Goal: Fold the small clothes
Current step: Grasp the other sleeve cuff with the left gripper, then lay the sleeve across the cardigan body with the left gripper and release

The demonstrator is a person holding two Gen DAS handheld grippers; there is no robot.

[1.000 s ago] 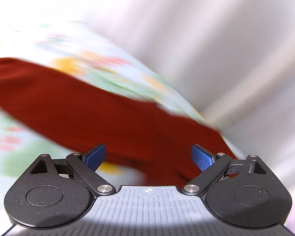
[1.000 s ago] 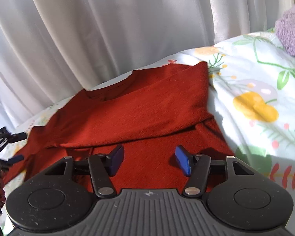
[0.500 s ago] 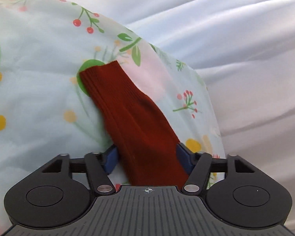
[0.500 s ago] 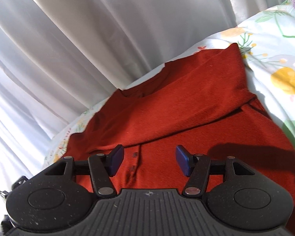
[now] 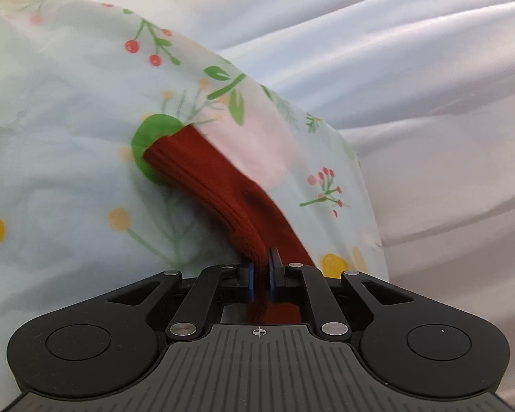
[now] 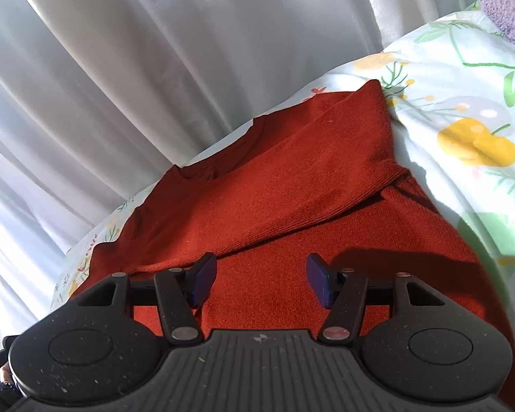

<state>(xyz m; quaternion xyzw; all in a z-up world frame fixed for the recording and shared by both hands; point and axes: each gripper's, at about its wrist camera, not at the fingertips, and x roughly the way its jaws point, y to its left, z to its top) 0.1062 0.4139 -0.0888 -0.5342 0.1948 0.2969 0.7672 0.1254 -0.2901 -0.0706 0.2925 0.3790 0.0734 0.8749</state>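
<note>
Red sweater [image 6: 292,206]: spread on the flowered sheet [image 6: 463,110] beside the white curtain [image 6: 154,51], one sleeve folded across the body, the other sleeve [image 5: 216,185] lying out over the sheet near its edge. Left gripper [image 5: 261,274]: blue pads pressed together, pinching that sleeve partway along, cuff end beyond the fingertips. Right gripper [image 6: 261,274]: fingers spread apart, holding nothing, poised over the lower body of the sweater; purple fuzzy item [image 6: 508,7] at the sheet's far corner.
</note>
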